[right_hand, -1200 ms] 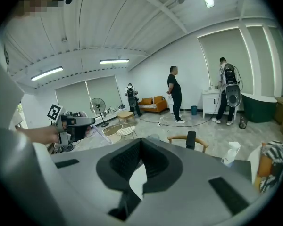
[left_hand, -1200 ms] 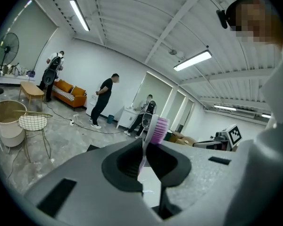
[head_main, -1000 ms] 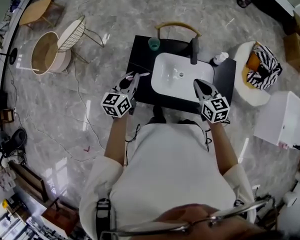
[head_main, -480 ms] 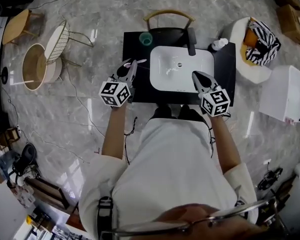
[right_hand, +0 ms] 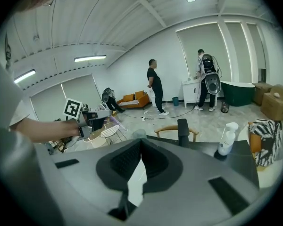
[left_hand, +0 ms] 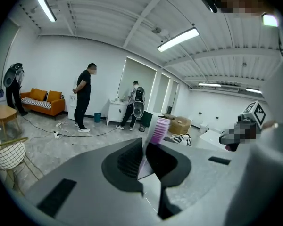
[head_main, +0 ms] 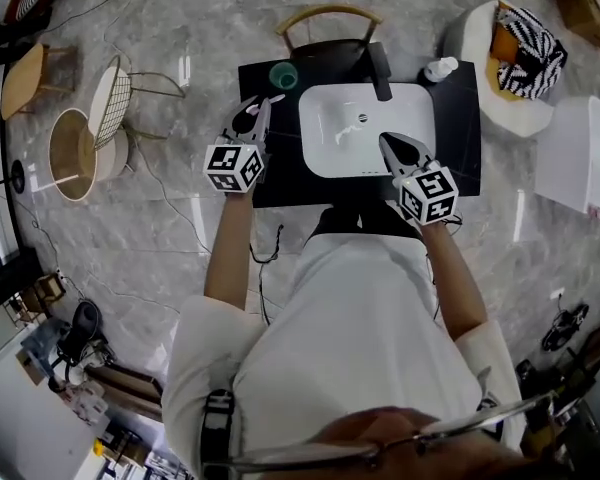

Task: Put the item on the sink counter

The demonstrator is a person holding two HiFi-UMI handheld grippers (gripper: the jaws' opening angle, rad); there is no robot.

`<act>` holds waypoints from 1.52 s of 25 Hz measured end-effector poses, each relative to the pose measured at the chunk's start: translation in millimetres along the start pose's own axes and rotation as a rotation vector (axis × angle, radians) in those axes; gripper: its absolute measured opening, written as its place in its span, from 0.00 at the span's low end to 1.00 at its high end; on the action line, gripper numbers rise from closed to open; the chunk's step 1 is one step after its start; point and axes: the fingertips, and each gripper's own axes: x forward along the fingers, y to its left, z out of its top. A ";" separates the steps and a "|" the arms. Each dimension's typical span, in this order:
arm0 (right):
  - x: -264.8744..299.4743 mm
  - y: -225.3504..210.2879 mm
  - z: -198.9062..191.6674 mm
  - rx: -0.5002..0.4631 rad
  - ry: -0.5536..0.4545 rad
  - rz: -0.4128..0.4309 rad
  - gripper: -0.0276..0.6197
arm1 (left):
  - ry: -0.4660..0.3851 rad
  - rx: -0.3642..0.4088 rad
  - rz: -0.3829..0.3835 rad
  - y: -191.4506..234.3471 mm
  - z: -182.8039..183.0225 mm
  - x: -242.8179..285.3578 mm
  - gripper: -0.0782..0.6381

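Observation:
A toothbrush with a white handle and pink-purple bristles stands up between the jaws of my left gripper, which is shut on its handle. In the head view the left gripper hovers over the left part of the black sink counter, near a green cup, and the toothbrush pokes out beyond it. My right gripper is shut and empty over the front right of the white basin. In the right gripper view the right gripper has its jaws closed together.
A black faucet and a white soap bottle stand at the counter's back. A wooden chair is behind it. A wire chair, a round basket, a pouf and a white box flank the counter. People stand far off.
The left gripper with the toothbrush has moved in over the counter's left side, closer to the green cup. The right gripper has sunk slightly over the basin. Both stay shut.

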 end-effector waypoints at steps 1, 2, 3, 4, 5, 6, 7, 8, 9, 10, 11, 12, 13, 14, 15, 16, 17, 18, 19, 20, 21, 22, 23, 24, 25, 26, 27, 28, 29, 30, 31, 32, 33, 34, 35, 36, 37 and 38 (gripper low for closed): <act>3.0 -0.9 -1.0 0.002 0.004 0.001 0.05 | 0.011 0.006 0.000 1.7 -2.7 5.4 0.15; 6.2 -1.5 -2.0 0.002 0.008 0.001 0.05 | 0.021 0.010 -0.001 3.4 -5.4 10.1 0.15; 9.6 -1.6 -3.2 0.003 0.012 0.003 0.05 | 0.028 0.015 0.000 5.3 -7.7 14.4 0.15; 13.0 -1.2 -4.5 0.004 0.016 0.004 0.05 | 0.034 0.022 0.001 7.3 -9.8 18.6 0.15; 16.5 -0.7 -5.8 0.006 0.019 0.007 0.05 | 0.040 0.030 0.003 9.6 -11.9 22.9 0.15; 19.9 -0.3 -7.1 0.008 0.023 0.010 0.05 | 0.047 0.038 0.006 12.1 -14.0 27.7 0.15; 23.3 0.1 -8.3 0.010 0.027 0.012 0.05 | 0.056 0.046 0.007 14.9 -16.6 33.2 0.15; 26.5 0.4 -9.4 0.011 0.030 0.014 0.05 | 0.069 0.052 0.009 17.9 -19.8 39.1 0.15; 29.4 0.8 -10.6 0.011 0.035 0.016 0.05 | 0.083 0.055 0.012 21.1 -23.8 45.4 0.15; 32.0 1.5 -12.2 0.010 0.041 0.020 0.05 | 0.098 0.057 0.015 24.2 -28.6 51.6 0.15; 34.1 2.7 -14.3 0.008 0.049 0.025 0.05 | 0.111 0.058 0.018 26.8 -33.4 57.4 0.15; 35.8 4.2 -16.9 0.004 0.058 0.031 0.05 | 0.121 0.059 0.020 28.6 -37.6 63.0 0.15; 37.1 5.6 -19.8 -0.001 0.068 0.037 0.05 | 0.129 0.062 0.021 29.9 -41.0 68.3 0.15; 38.2 6.5 -22.6 -0.007 0.078 0.041 0.05 | 0.136 0.067 0.022 31.0 -44.1 73.6 0.15; 39.1 7.1 -25.3 -0.010 0.086 0.043 0.05 | 0.144 0.076 0.023 32.2 -47.5 79.0 0.15; 39.8 7.3 -27.9 -0.011 0.093 0.044 0.05 | 0.156 0.087 0.026 33.7 -52.0 84.3 0.15; 40.5 7.2 -30.3 -0.010 0.099 0.045 0.05 | 0.171 0.095 0.029 35.6 -57.9 89.6 0.15; 41.1 6.9 -32.3 -0.007 0.105 0.044 0.05 | 0.189 0.096 0.030 37.7 -64.6 94.6 0.15; 41.5 6.7 -33.7 -0.006 0.109 0.044 0.05 | 0.205 0.087 0.030 39.4 -71.0 99.0 0.15; 41.4 7.0 -34.5 -0.006 0.112 0.045 0.05 | 0.216 0.073 0.027 40.7 -76.2 102.4 0.15; 40.9 7.7 -34.9 -0.008 0.114 0.045 0.05 | 0.222 0.060 0.026 41.6 -79.8 104.7 0.15; 40.2 8.4 -35.1 -0.010 0.117 0.046 0.05 | 0.223 0.054 0.028 42.9 -82.2 106.5 0.15; 39.4 8.6 -35.2 -0.013 0.119 0.045 0.05 | 0.221 0.055 0.033 44.6 -84.0 108.1 0.15; 38.7 8.0 -35.1 -0.014 0.121 0.043 0.05 | 0.219 0.061 0.041 46.9 -85.5 110.0 0.15; 38.0 6.6 -35.1 -0.015 0.123 0.040 0.05 | 0.216 0.069 0.049 49.7 -87.2 112.3 0.15; 37.1 4.8 -35.1 -0.014 0.126 0.036 0.05 | 0.214 0.078 0.056 52.8 -88.8 114.8 0.15; 36.1 2.9 -35.2 -0.013 0.128 0.031 0.05 | 0.213 0.086 0.061 55.8 -90.3 117.3 0.15; 34.9 1.2 -35.6 -0.011 0.130 0.027 0.05 | 0.212 0.092 0.066 58.5 -91.5 119.5 0.15; 33.6 -0.4 -36.5 -0.008 0.131 0.024 0.05 | 0.214 0.097 0.068 60.7 -92.4 121.4 0.15; 32.1 -2.1 -38.1 -0.006 0.134 0.020 0.05 | 0.216 0.102 0.069 62.1 -93.4 123.3 0.15; 30.6 -4.0 -40.4 -0.004 0.137 0.016 0.05 | 0.220 0.106 0.069 62.5 -94.7 125.2 0.15; 29.3 -5.9 -42.9 0.000 0.141 0.013 0.05 | 0.226 0.111 0.068 62.1 -96.5 127.3 0.15; 28.2 -7.5 -45.2 0.004 0.145 0.010 0.05 | 0.232 0.117 0.067 61.5 -98.8 129.2 0.15; 27.7 -8.5 -46.9 0.008 0.147 0.009 0.05 | 0.240 0.123 0.066 60.9 -101.4 130.9 0.15; 27.6 -9.0 -47.9 0.011 0.149 0.009 0.05 | 0.249 0.128 0.066 60.8 -103.9 132.5 0.15; 28.0 -9.4 -48.2 0.012 0.150 0.011 0.05 | 0.257 0.131 0.067 61.2 -106.0 134.3 0.15; 28.7 -9.7 -48.1 0.012 0.150 0.013 0.05 | 0.263 0.133 0.070 62.1 -107.4 136.0 0.15; 29.6 -9.6 -47.6 0.011 0.150 0.016 0.05 | 0.266 0.133 0.073 63.3 -108.0 137.4 0.15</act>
